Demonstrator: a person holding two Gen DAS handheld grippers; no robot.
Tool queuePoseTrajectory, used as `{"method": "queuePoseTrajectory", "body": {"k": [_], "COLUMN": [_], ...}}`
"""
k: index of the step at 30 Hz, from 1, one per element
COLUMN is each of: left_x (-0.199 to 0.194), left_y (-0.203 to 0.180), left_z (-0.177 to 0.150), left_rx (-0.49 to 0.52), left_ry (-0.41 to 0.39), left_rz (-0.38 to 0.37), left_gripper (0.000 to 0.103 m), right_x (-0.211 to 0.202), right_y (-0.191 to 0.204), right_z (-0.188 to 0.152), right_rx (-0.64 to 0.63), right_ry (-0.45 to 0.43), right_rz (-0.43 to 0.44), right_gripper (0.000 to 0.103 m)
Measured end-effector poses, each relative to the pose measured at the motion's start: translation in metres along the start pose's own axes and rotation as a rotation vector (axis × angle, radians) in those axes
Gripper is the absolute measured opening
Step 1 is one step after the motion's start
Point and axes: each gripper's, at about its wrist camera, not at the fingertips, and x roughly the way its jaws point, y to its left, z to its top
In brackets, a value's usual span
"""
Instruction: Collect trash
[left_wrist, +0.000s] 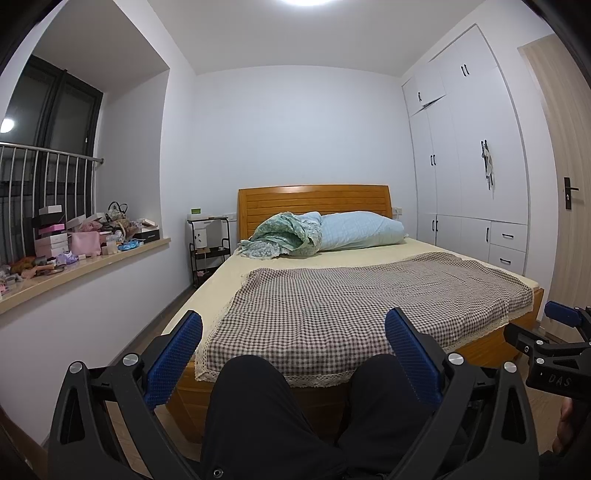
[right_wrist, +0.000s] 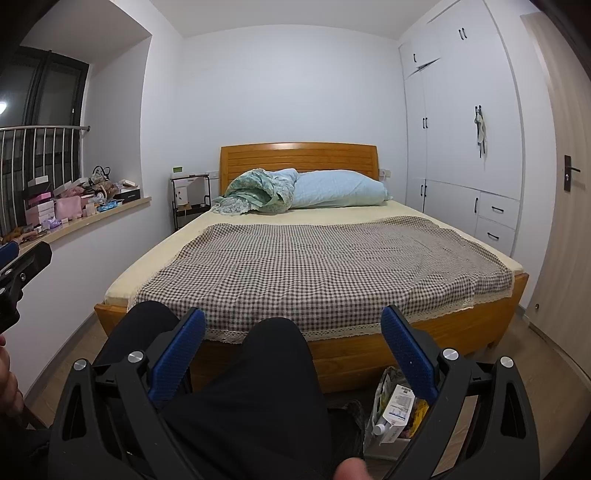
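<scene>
trash sits low on the wooden floor by the person's right leg, just under the right gripper: a white carton with printed panels and a round cap, lying tilted with its long axis running from the cap near the camera up toward the bed, beside crinkled wrappers. both grippers are spread wide and hold nothing; the left gripper shows blue ribbed pads on black frames. a checked, lace-edged cloth covers the bed.
</scene>
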Motion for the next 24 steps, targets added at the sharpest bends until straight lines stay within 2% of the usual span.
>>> {"method": "queuePoseTrajectory", "body": {"k": [24], "left_x": [-0.0032], "left_y": [-0.0037], "left_z": [-0.0033], "left_rx": [0.012], "left_ry": [-0.014], "left_rz": [-0.003], "left_gripper": [0.096], "right_x": [0.0001], "right_y": [-0.0033], "right_z": [-0.002], "right_rx": [-0.016], "right_ry": [0.001], "right_rz": [0.009], "right_gripper": [0.092]}}
